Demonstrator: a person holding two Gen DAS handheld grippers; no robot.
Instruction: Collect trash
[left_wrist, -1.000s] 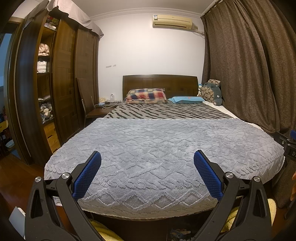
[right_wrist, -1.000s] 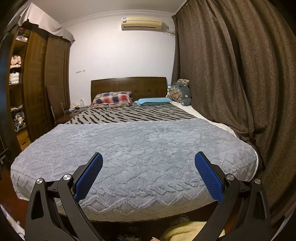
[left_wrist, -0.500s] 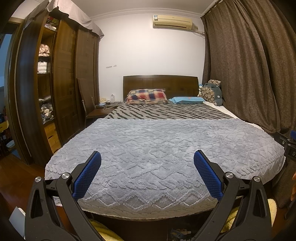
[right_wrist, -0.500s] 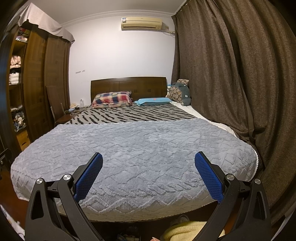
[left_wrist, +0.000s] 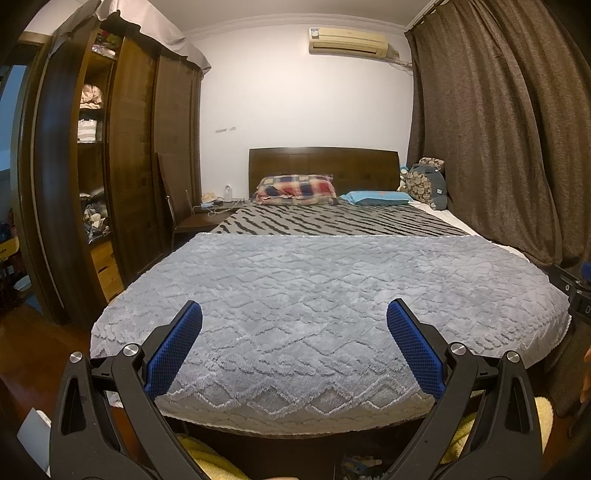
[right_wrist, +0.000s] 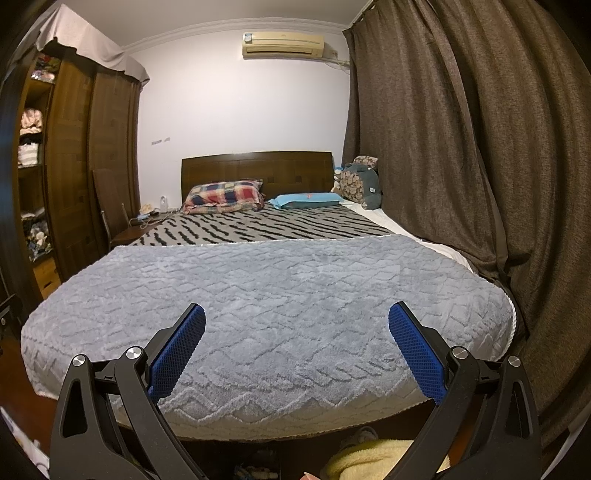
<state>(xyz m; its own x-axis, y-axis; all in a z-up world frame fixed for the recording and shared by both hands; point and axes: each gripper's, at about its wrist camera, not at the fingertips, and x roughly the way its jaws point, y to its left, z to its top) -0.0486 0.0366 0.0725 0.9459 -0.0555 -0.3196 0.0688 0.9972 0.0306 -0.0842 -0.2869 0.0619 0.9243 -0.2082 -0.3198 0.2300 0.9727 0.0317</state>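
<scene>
- A bed (left_wrist: 332, 295) fills the middle of both wrist views, its near half under a grey textured blanket (right_wrist: 273, 314), its far half under a black-and-grey striped cover (left_wrist: 332, 221).
- Brown curtains (right_wrist: 461, 147) hang along the bed's right side from ceiling to floor.
- A dark wooden wardrobe (left_wrist: 122, 166) stands left of the bed, its open shelves stacked with folded clothes.
- A wooden headboard (left_wrist: 323, 162) backs the bed against a white wall, with an air conditioner (left_wrist: 349, 40) mounted high above it.
- A plaid pillow (left_wrist: 297, 190) and a blue pillow (left_wrist: 376, 197) lie side by side at the headboard; a grey plush toy (left_wrist: 428, 182) leans in the far right corner beside the curtains.
- A chair (left_wrist: 184, 214) stands between wardrobe and bed, with small items and cables on the surface just beyond it.
- The left gripper (left_wrist: 294, 347) is held at the foot of the bed, blue-padded fingers (left_wrist: 173, 354) spread wide, nothing between them.
- The right gripper (right_wrist: 296, 349) is held likewise over the blanket's near edge, fingers released and empty.
- Yellow fabric (right_wrist: 373, 459) lies on the floor below the bed's foot, with small objects (left_wrist: 360, 463) too blurred to identify in the shadow beside it.
- No item plainly recognisable as trash can be made out on the blanket; whether those floor objects are trash cannot be told.
</scene>
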